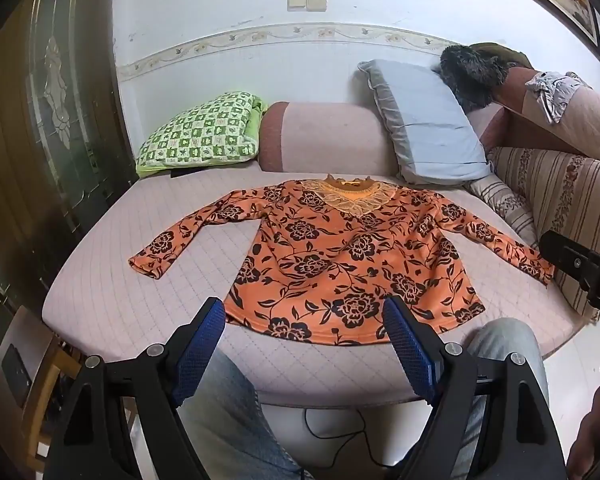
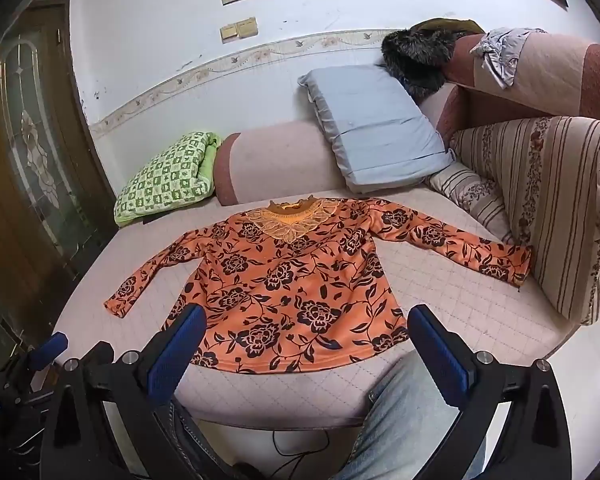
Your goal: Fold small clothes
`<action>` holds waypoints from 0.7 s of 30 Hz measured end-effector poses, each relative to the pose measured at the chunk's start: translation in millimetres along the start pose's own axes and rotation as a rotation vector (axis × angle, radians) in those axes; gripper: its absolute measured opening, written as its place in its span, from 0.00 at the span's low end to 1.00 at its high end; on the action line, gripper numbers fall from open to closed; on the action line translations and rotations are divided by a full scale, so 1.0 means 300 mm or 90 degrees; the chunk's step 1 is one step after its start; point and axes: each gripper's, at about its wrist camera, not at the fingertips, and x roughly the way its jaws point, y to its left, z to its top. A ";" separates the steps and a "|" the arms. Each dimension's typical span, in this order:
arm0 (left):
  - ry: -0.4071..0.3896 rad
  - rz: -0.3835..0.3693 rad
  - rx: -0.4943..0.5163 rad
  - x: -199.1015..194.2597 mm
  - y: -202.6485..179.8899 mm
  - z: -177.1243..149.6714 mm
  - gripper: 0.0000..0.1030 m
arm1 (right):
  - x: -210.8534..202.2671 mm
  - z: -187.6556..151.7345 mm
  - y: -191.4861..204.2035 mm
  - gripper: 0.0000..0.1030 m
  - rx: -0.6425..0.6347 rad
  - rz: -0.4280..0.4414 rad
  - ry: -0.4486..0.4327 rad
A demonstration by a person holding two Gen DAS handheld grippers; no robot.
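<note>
Through my left wrist view, the left gripper (image 1: 304, 312) has jaws spread wide, holding nothing; the orange floral top (image 1: 340, 256) lies flat on the quilted sofa seat (image 1: 140, 280), a green checked cushion (image 1: 198, 132) and blue pillow (image 1: 424, 124) behind. Right wrist view: the right gripper (image 2: 306, 324) gapes empty too, my knee (image 2: 404, 408) below the hem.

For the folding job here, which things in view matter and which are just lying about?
Belongs to the job:
orange floral top, spread flat and unfolded
left gripper, open
right gripper, open

Lying about:
green checked cushion
grey-blue pillow
dark furry item
crumpled grey cloth
</note>
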 end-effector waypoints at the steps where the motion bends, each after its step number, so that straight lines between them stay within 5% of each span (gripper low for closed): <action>1: 0.000 -0.001 0.000 0.000 -0.001 -0.001 0.79 | 0.000 0.000 0.003 0.98 -0.001 -0.001 0.000; 21: 0.013 -0.001 -0.007 0.024 0.007 0.003 0.79 | -0.004 -0.001 0.004 0.99 0.021 -0.012 -0.014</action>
